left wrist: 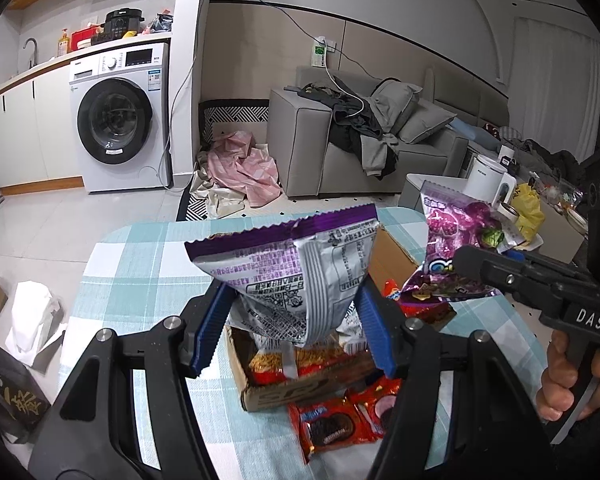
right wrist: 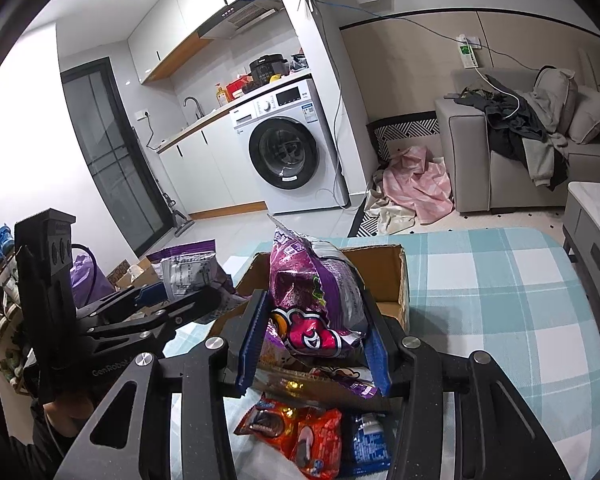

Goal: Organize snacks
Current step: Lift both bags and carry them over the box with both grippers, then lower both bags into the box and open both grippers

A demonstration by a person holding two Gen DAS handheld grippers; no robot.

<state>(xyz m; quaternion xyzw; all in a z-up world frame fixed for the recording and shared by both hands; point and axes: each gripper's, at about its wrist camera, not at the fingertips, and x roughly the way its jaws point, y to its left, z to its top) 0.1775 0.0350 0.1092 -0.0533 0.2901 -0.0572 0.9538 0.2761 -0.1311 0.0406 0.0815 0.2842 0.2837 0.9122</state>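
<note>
We see a table (left wrist: 148, 248) under a teal and white checked cloth, filling the lower half of both wrist views, with a grey sofa (left wrist: 312, 140) at two o'clock and a white washing machine (left wrist: 120, 120) at ten o'clock in the left view. On the table stands an open cardboard box (right wrist: 396, 280), at the centre of the right view and at six o'clock of centre in the left one, with red snack packs already lying inside it. Our left gripper (left wrist: 292, 328) has its blue pads pressed on both sides of a silver and purple snack bag (left wrist: 296, 272), held upright above the near end of the box with its purple sealed edge at twelve o'clock. Our right gripper (right wrist: 312, 340) is clamped on a pink and purple candy bag (right wrist: 316, 292), held upright just in front of the box; in the left view this bag shows at three o'clock. Red cookie packs (left wrist: 336, 424) lie flat on the cloth just beside the box, at six o'clock in both views, and a small blue pack (right wrist: 370, 440) lies just to their right.
</note>
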